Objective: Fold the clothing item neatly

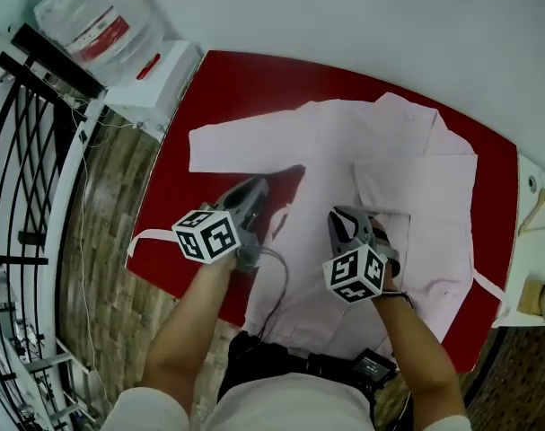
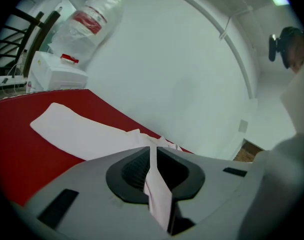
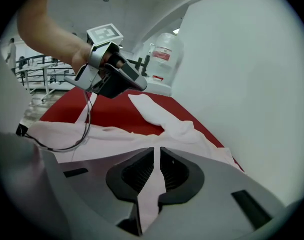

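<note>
The fingers (image 2: 133,170) of the left gripper (image 2: 153,151) are clenched on a thin fold of the pink shirt (image 1: 389,178), which runs up between the pads as a narrow strip. The right gripper (image 3: 157,153) pinches another fold of it the same way. The grippers are near each other over the shirt's near part, the left one held above the cloth, up and to the left of the right fingers. Beyond both pairs of fingers the shirt lies spread on the red table (image 1: 227,88). One sleeve (image 1: 236,146) stretches flat ahead of the left fingers and out to their left, and the shirt's right side is folded over its body ahead of the right fingers. A cloth tie (image 1: 149,237) lies left of the left fingers at the table's edge. Farther off, past the table's far left corner, a water jug (image 1: 97,25) sits by a white box (image 1: 160,79). A hanger (image 1: 541,209) lies far right.
</note>
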`<state>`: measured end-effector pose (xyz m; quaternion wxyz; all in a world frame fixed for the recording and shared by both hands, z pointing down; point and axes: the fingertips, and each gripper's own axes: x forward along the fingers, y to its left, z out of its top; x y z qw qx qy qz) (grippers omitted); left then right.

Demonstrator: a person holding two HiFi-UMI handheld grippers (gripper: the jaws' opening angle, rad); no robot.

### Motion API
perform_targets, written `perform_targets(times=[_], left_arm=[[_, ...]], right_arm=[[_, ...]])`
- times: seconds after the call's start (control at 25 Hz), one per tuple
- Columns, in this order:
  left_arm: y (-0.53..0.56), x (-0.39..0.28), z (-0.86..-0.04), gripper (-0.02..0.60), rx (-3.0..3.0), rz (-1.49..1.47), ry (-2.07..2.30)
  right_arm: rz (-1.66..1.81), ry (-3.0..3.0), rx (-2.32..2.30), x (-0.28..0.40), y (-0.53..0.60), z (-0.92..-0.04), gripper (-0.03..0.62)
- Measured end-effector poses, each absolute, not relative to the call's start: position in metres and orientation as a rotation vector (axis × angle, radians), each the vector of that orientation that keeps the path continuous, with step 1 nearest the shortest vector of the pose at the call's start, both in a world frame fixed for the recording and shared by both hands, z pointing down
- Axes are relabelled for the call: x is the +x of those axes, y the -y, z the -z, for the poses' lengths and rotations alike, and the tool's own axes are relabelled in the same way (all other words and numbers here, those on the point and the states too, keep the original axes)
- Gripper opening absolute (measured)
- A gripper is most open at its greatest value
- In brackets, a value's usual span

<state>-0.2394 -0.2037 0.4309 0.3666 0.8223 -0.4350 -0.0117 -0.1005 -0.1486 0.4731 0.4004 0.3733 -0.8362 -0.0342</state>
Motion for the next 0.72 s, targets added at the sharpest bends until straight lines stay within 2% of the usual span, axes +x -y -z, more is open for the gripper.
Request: perform_targets(times=[0.72], left_arm=[[0.207,-0.369,-0.475,0.021,1.927,0.226,1.141]], right_arm=[[0.187,2.123,0.730,-0.288,0.176,-0.495,0.043]])
